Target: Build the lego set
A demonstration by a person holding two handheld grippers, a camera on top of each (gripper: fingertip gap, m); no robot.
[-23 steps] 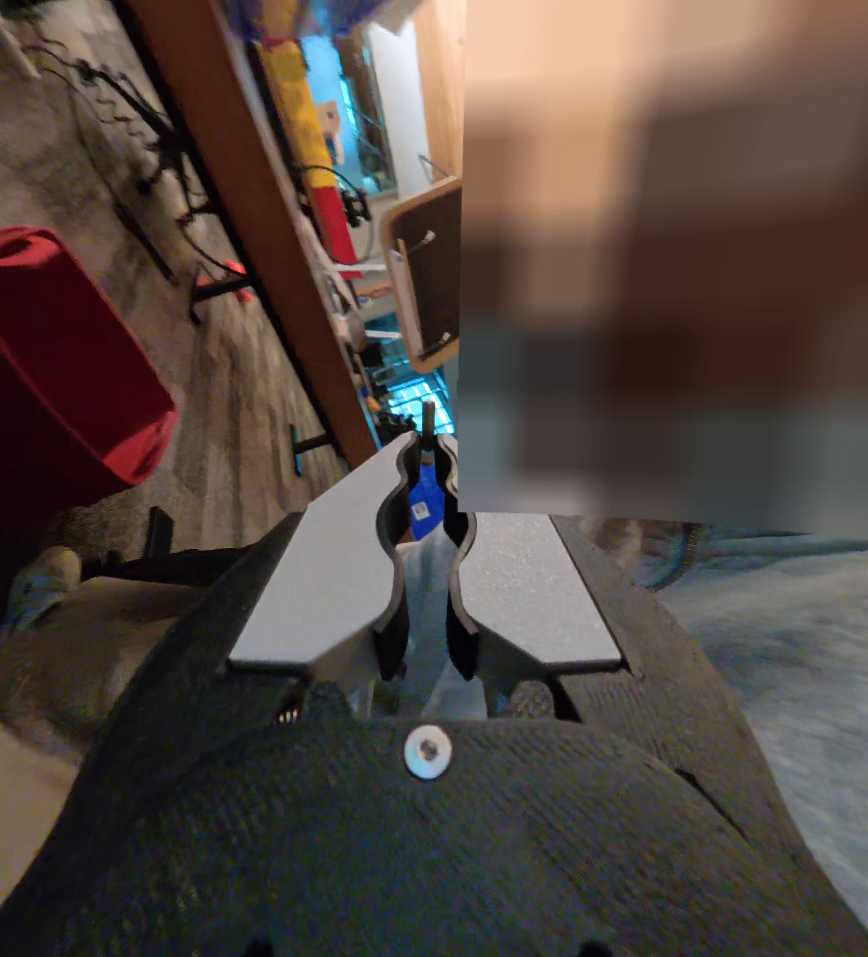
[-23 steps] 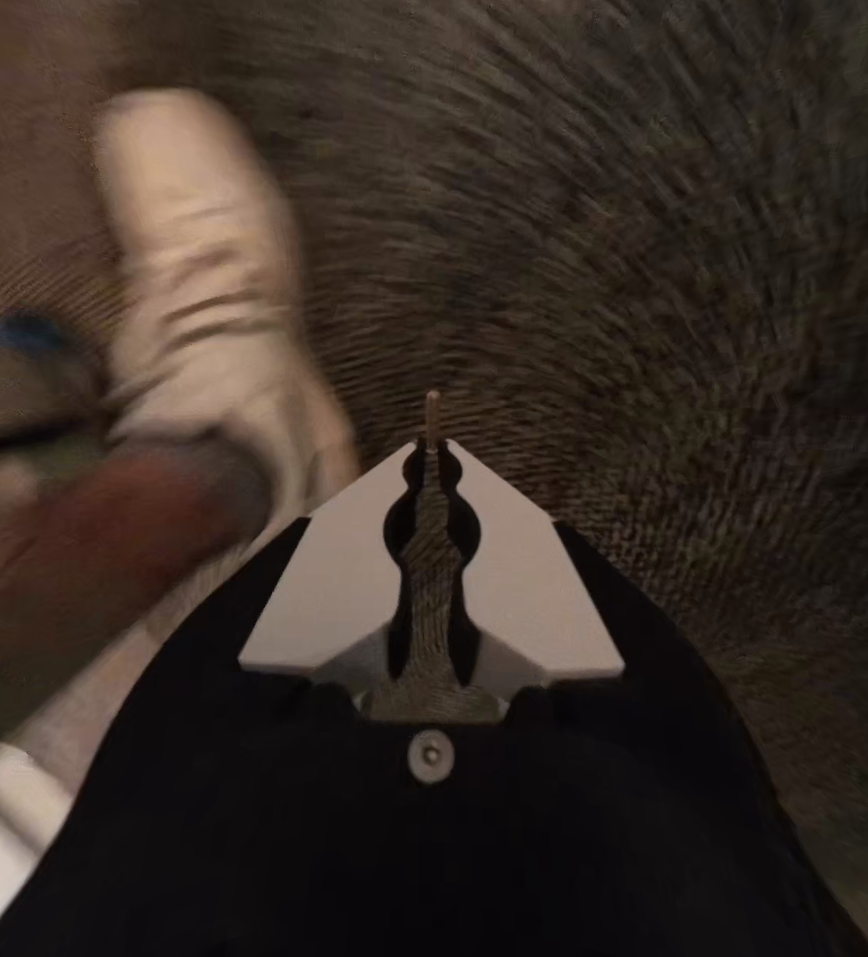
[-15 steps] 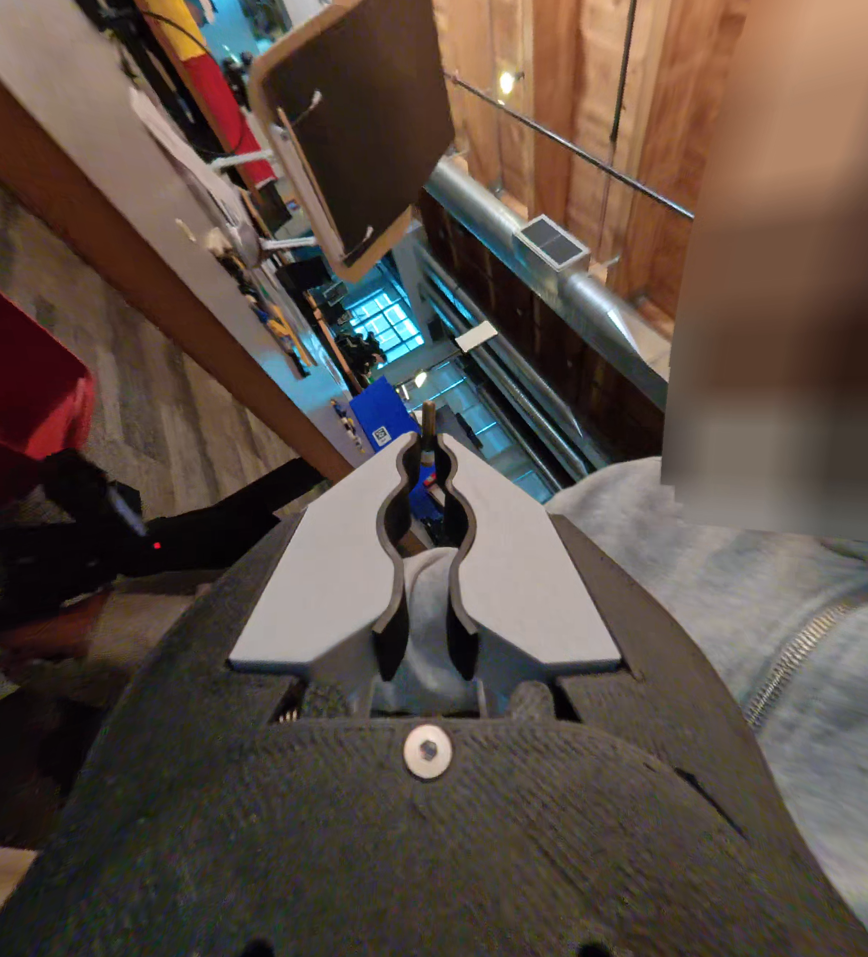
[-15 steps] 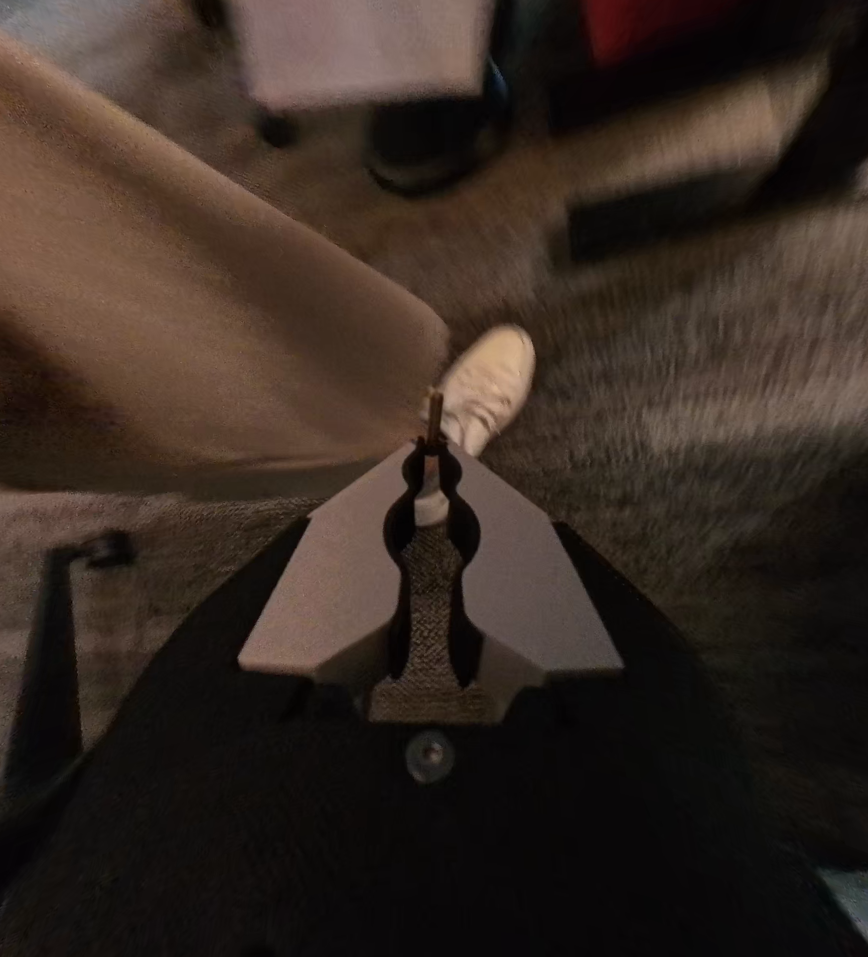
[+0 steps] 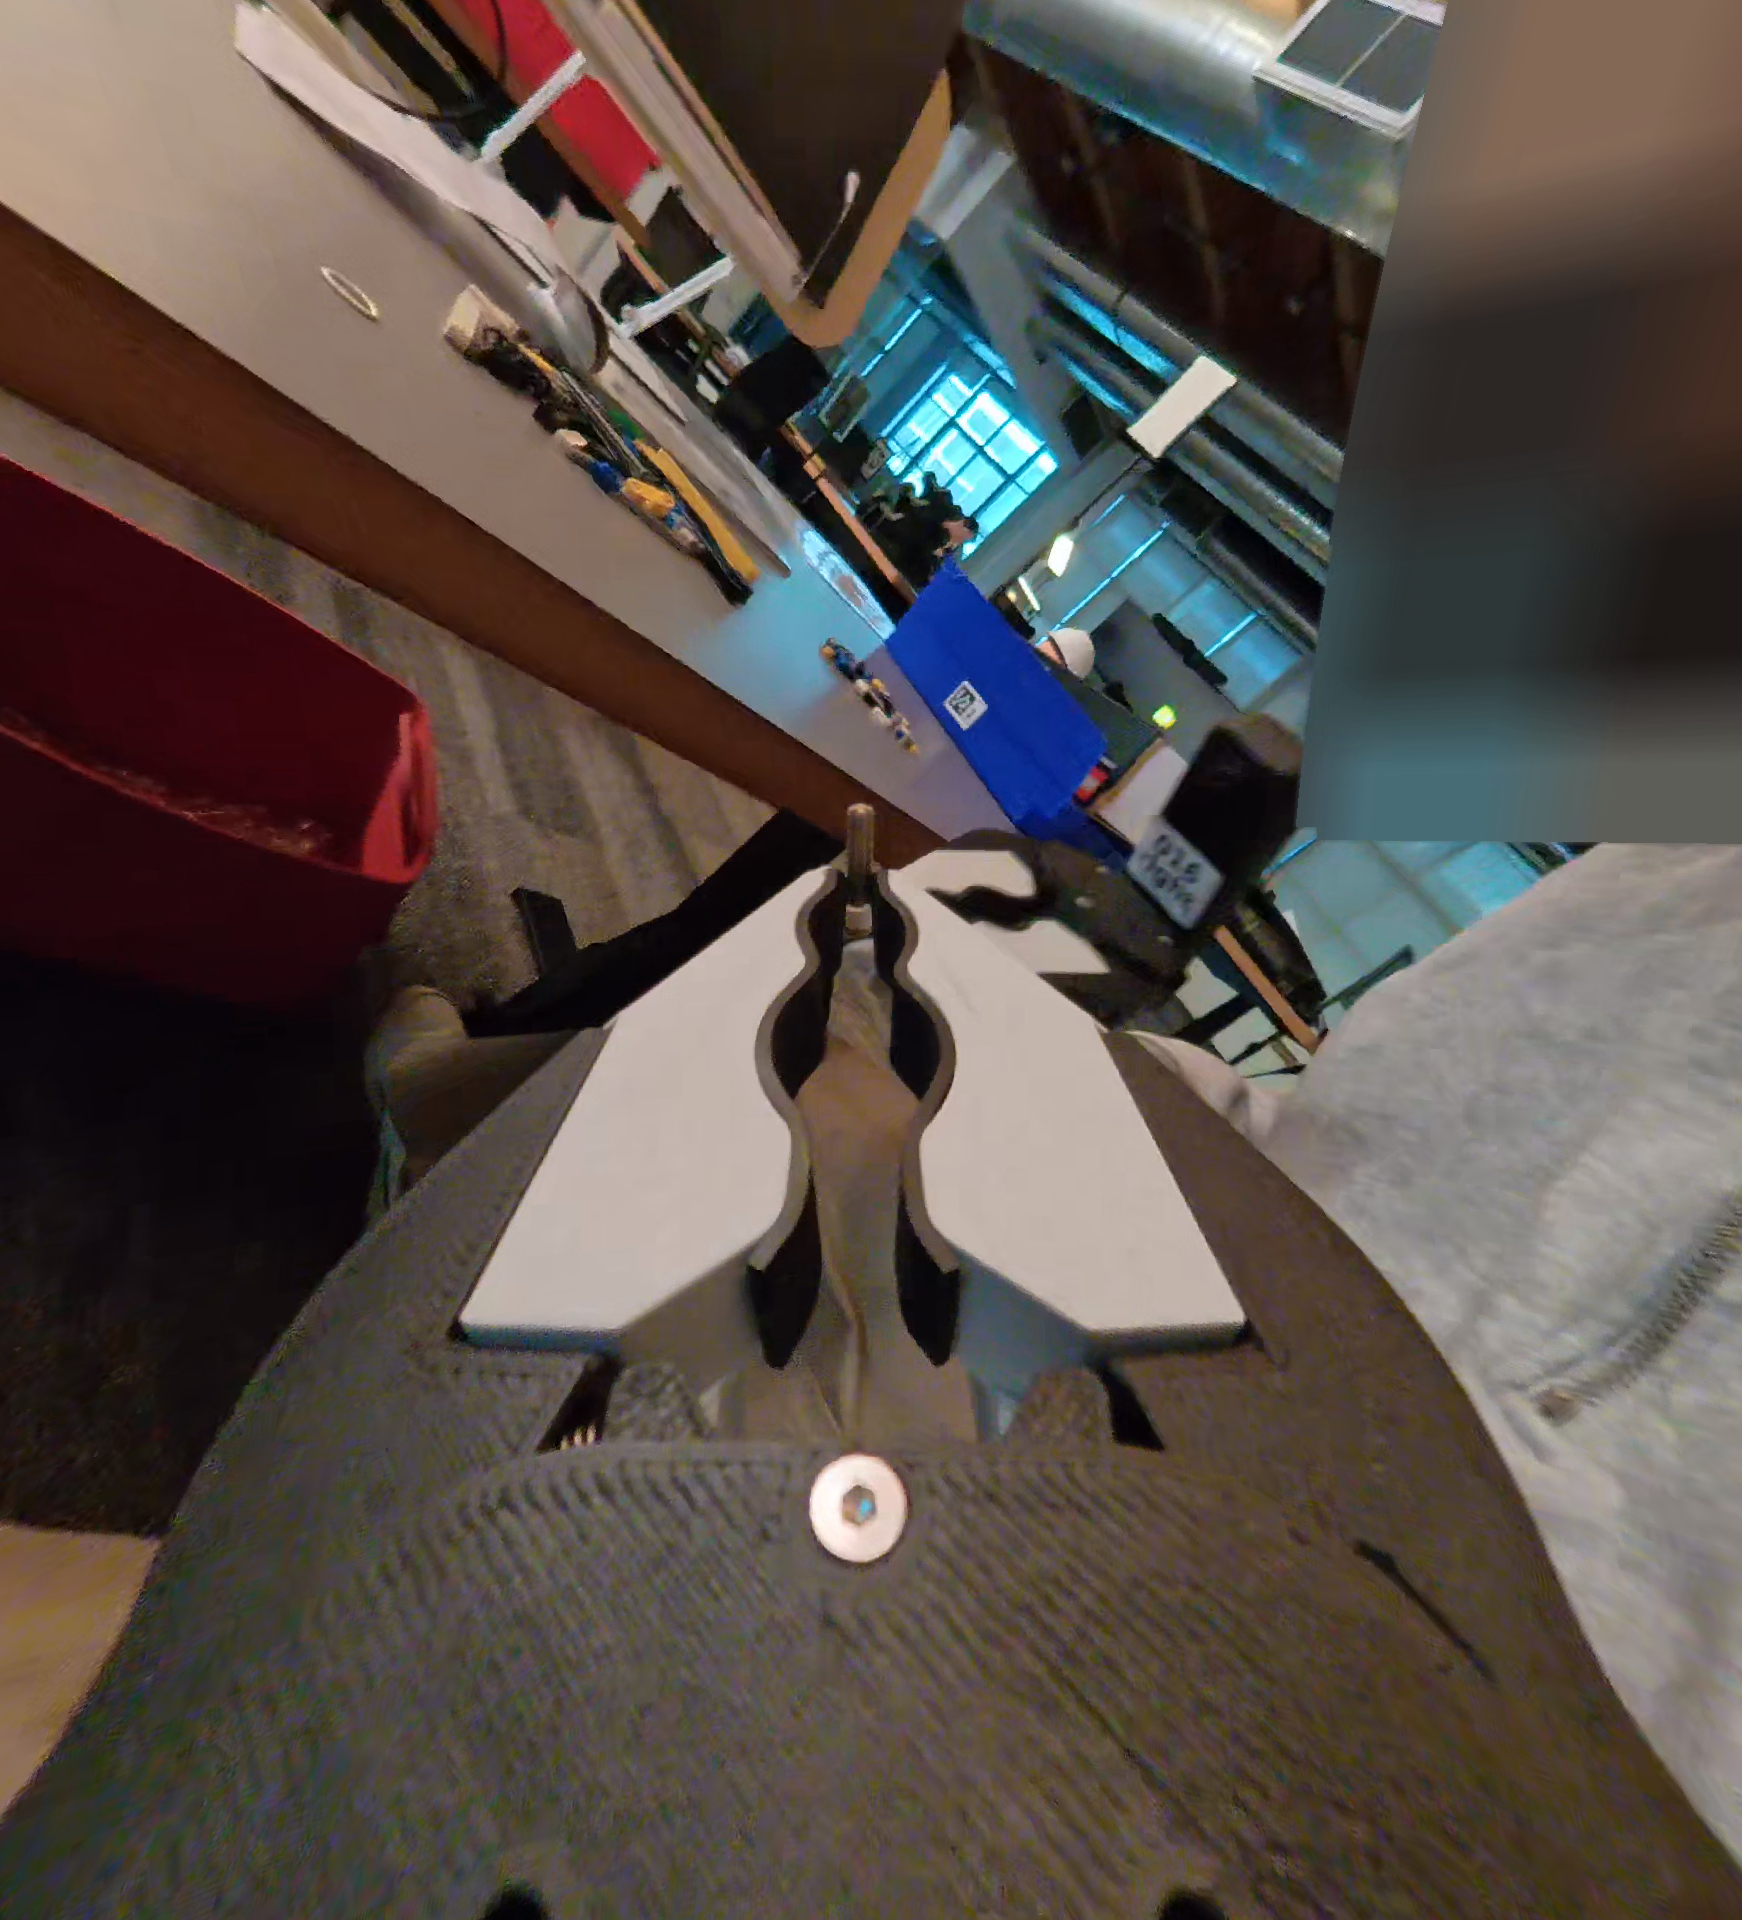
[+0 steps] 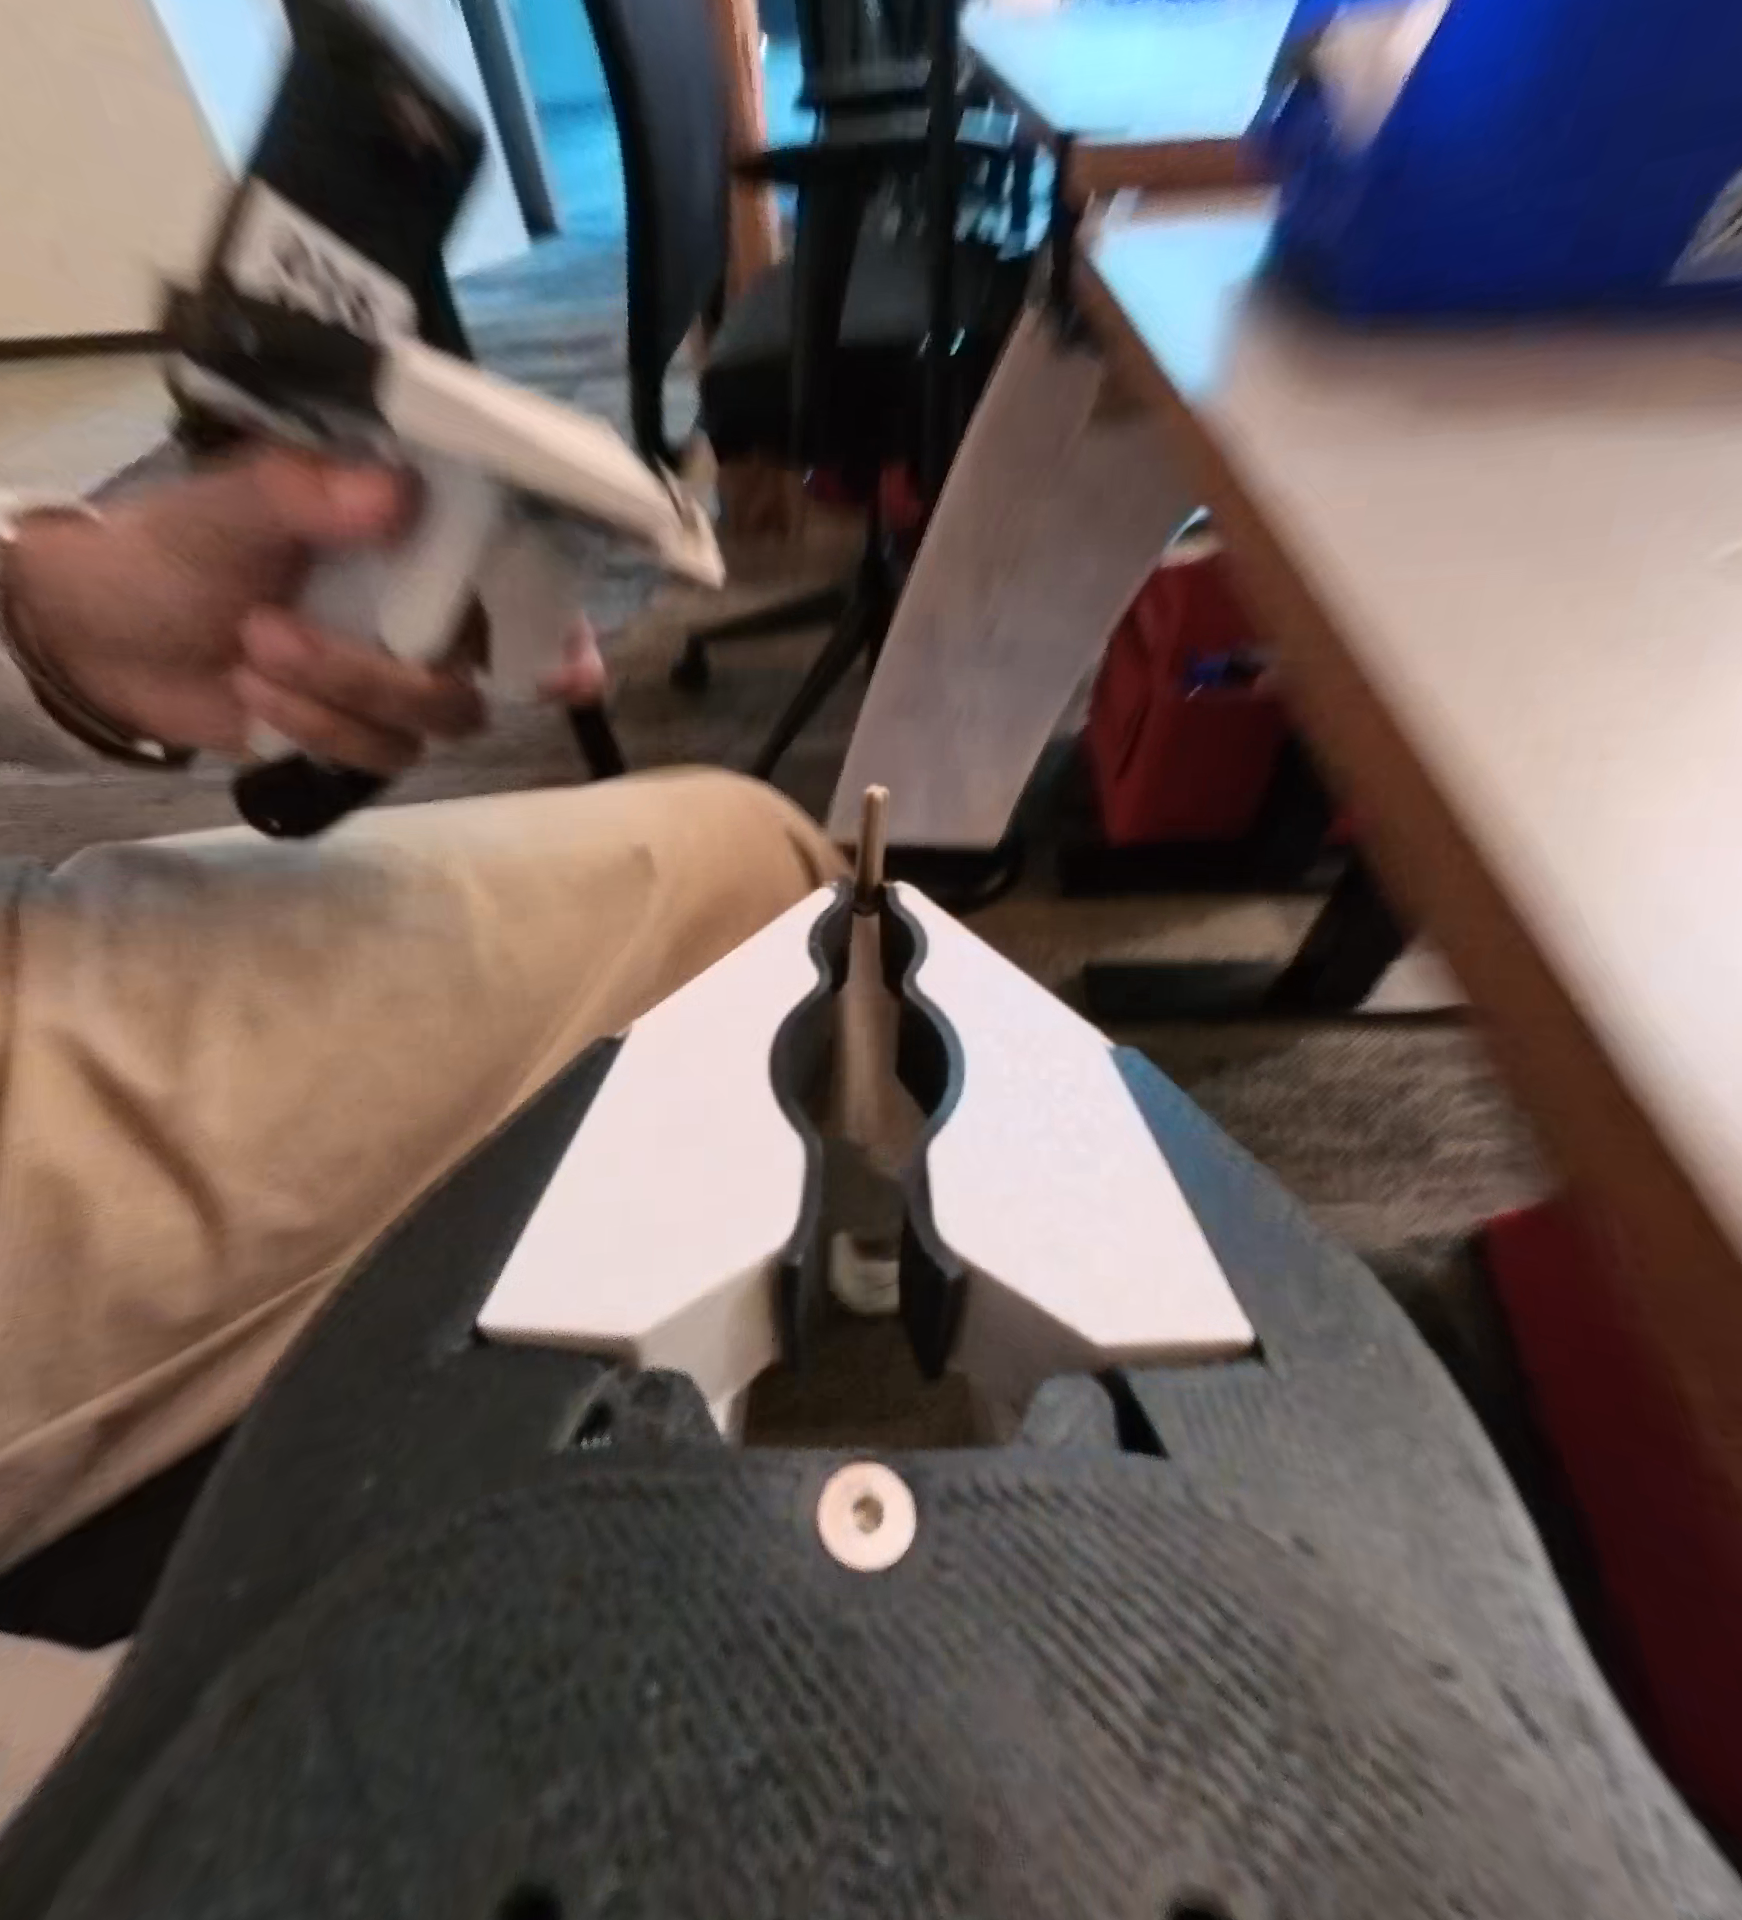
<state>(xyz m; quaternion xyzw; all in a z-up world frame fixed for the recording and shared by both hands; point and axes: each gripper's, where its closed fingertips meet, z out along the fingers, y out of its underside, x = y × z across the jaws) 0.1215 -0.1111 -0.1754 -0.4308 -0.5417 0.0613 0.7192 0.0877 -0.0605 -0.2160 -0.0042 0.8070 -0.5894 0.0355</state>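
Both grippers were held below the table edge, over the person's lap, so the step in hand was judged to be the approach; no building was under way.

Left gripper [image 5: 859,914]: fingers nearly closed, tips almost meeting, nothing between them. Right gripper [image 6: 872,904]: fingers likewise narrow and empty.

Lego pieces [image 5: 638,468]: a loose scatter of yellow, blue and dark parts lay on the grey table [image 5: 223,239], along its long edge, with a smaller cluster [image 5: 867,691] farther along, just beside the blue box [image 5: 992,707]. Neither gripper was near them.

Next move, as judged: both grippers would have to be raised above the table edge and levelled, then one pair of fingers opened over a chosen piece. The strong tilt of the left wrist view suggested that re-orienting came first.

Differences between views: only the left wrist view showed the pieces and the table top; it also showed a red bin [image 5: 150,727] on the carpet and a grey zipped sleeve [image 5: 1573,1195]. The right wrist view, blurred, showed the table only from its edge [image 6: 1469,644], the box's corner [image 6: 1573,156], the khaki-clad knee [image 6: 327,987], and the person's left hand [image 6: 223,623] gripping the other tool's handle.
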